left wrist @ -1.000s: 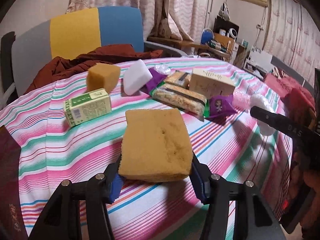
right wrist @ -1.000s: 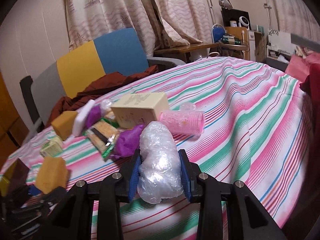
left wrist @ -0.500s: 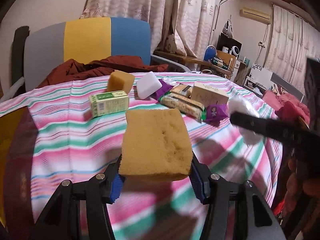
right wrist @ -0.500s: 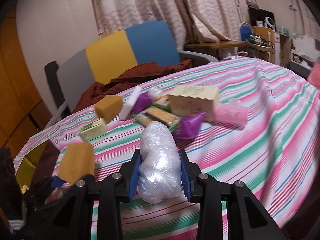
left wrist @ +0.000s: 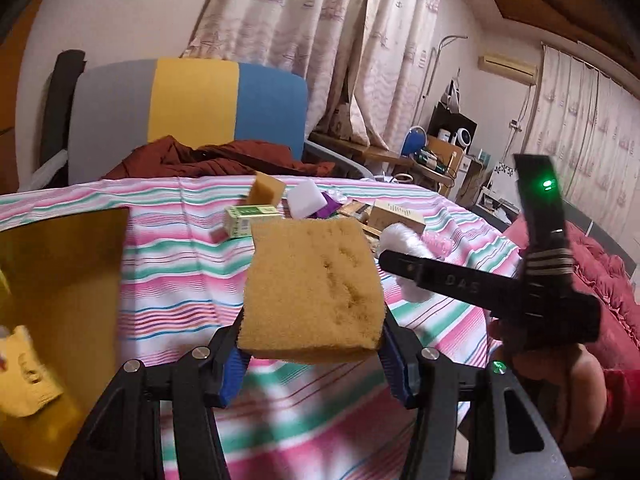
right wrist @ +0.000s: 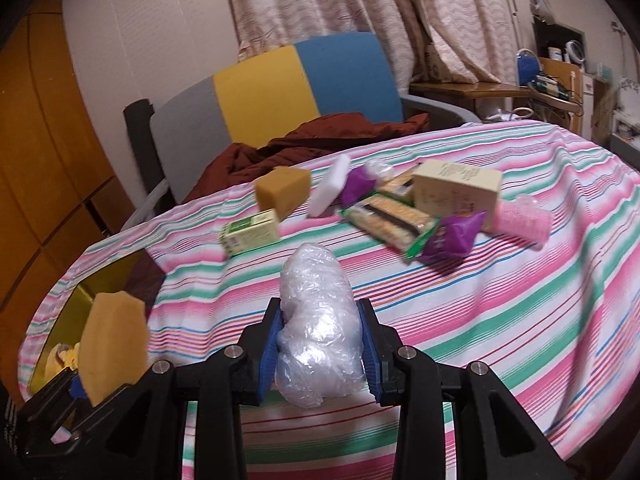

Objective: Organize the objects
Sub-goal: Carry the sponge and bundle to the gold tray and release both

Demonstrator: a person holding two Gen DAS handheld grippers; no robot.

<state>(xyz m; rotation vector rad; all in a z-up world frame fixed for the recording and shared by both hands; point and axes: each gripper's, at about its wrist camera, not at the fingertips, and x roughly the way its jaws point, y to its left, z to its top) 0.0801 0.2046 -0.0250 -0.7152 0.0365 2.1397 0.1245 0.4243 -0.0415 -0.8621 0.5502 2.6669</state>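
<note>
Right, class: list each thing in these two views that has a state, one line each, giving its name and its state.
Left hand-held gripper: shut on the large sponge.
Large sponge: held off the table.
Right hand-held gripper: shut on the plastic bundle.
Plastic bundle: crumpled, held.
Gold box: open, at the table edge.
Green carton: lying on its side.
Small sponge: resting on the table.

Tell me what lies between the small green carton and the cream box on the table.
In the right wrist view, between the green carton and the cream box lie a small sponge block, a white block, purple wrappers and cracker packs.
</note>
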